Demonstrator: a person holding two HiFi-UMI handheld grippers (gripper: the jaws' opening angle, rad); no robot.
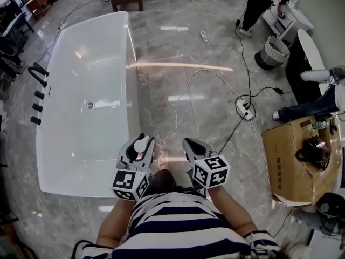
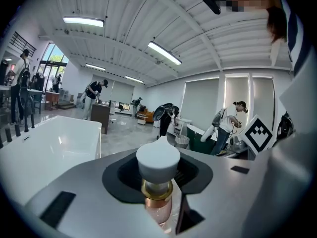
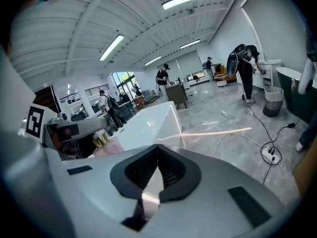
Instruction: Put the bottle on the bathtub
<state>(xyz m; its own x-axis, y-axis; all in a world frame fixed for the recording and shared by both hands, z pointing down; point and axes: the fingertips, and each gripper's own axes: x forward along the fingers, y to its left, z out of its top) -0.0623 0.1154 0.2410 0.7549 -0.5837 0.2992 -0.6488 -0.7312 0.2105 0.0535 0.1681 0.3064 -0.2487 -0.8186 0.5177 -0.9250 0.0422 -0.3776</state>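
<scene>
The bottle (image 2: 157, 158) has a white cap, a gold collar and a pink body. It stands upright between the jaws of my left gripper (image 2: 158, 171), which is shut on its neck. In the head view the left gripper (image 1: 143, 141) carries the bottle (image 1: 142, 144) just off the near right corner of the white bathtub (image 1: 81, 63). My right gripper (image 1: 190, 143) hangs beside it over the floor. Its jaws (image 3: 158, 150) are shut with nothing between them. The right gripper view shows the bottle (image 3: 102, 140) to its left and the bathtub (image 3: 153, 120) ahead.
Black tap fittings (image 1: 36, 93) line the tub's left rim. White cables and a power strip (image 1: 243, 108) lie on the marble floor to the right. A cardboard box (image 1: 294, 155) and a wicker basket (image 1: 272, 52) stand further right. A person (image 1: 253, 7) stands at the back.
</scene>
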